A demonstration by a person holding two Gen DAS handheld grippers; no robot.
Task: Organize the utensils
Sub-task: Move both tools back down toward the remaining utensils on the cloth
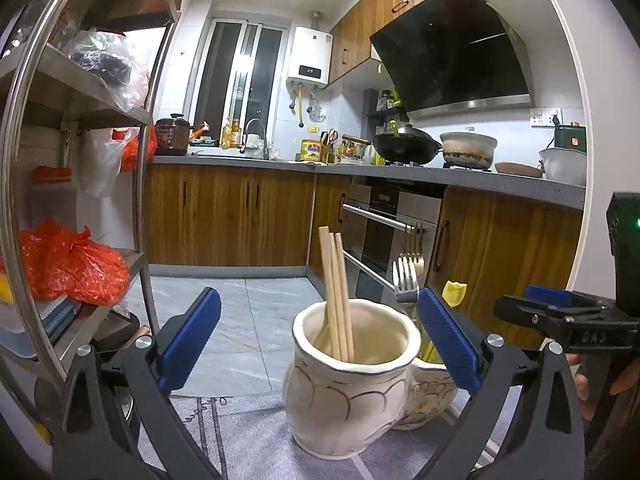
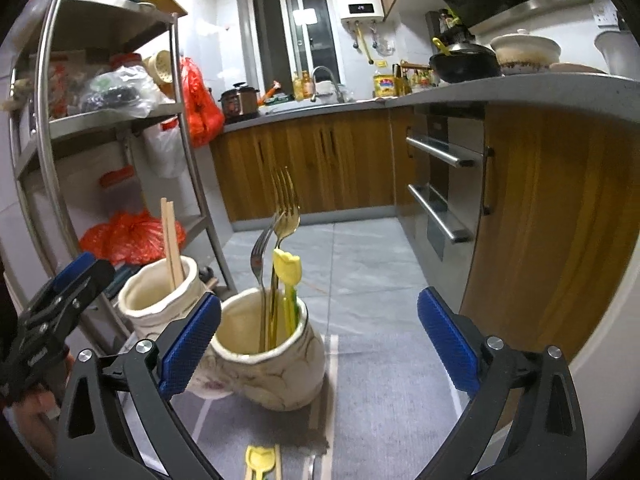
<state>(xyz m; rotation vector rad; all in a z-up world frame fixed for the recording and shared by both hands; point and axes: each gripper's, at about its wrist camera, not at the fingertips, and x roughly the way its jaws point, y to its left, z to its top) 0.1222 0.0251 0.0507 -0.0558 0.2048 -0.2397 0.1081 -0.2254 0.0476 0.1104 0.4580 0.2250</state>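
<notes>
While both tools hang over the grey mat (image 2: 384, 392), the only writing that reads at all is a moulded mark like "DAS" on the body of the right hand-held gripper (image 1: 528, 306) as seen from the left camera; the water heater (image 1: 310, 58) on the far wall shows a small lit display too small to read, and the yellow oil bottle (image 1: 311, 150) on the worktop (image 1: 480, 184) carries a label that is blurred.

Two cream ceramic jars stand touching each other on the mat. The chopstick jar (image 1: 348, 384) holds wooden chopsticks (image 1: 338, 292) that stand nearly upright, leaning slightly left, tips down inside. The fork jar (image 2: 276, 364) holds two forks (image 2: 280, 216) with tines up and handles down, plus a yellow-topped utensil (image 2: 287, 268) also standing upright. Another yellow-topped piece (image 2: 260, 460) lies flat on the mat at the near edge, its long axis running toward the camera.

The left hand-held gripper (image 1: 320, 348) is released, its blue pads spread wide either side of the chopstick jar without touching it. The right one is likewise spread apart and grasps nothing.
</notes>
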